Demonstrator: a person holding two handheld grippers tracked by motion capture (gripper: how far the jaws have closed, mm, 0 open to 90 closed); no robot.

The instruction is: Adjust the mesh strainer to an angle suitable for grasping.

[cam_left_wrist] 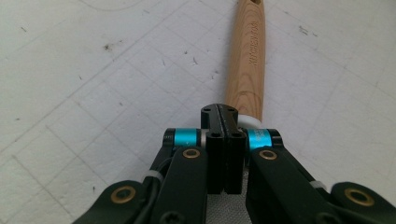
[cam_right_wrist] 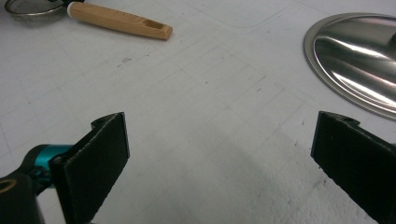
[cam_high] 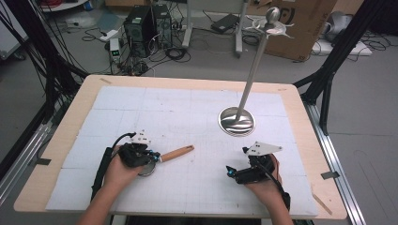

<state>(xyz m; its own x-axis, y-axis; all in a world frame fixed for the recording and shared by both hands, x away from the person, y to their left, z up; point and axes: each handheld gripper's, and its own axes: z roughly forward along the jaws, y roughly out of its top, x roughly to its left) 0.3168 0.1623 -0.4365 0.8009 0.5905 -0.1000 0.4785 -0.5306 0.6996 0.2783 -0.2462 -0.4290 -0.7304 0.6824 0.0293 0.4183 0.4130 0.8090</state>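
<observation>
A small metal strainer with a light wooden handle lies on the white mat left of centre. Its handle points away from my left gripper, and its mesh bowl sits under the hand. My left gripper is shut on the strainer's rim, right where the white collar meets the handle. My right gripper rests low at the right front with its jaws wide open and nothing between them. The strainer lies far off in the right gripper view.
A shiny metal stand stands right of centre, with a round base and a tall pole topped by hooks. The white mat covers a wooden table. Computers, cables and boxes lie on the floor beyond.
</observation>
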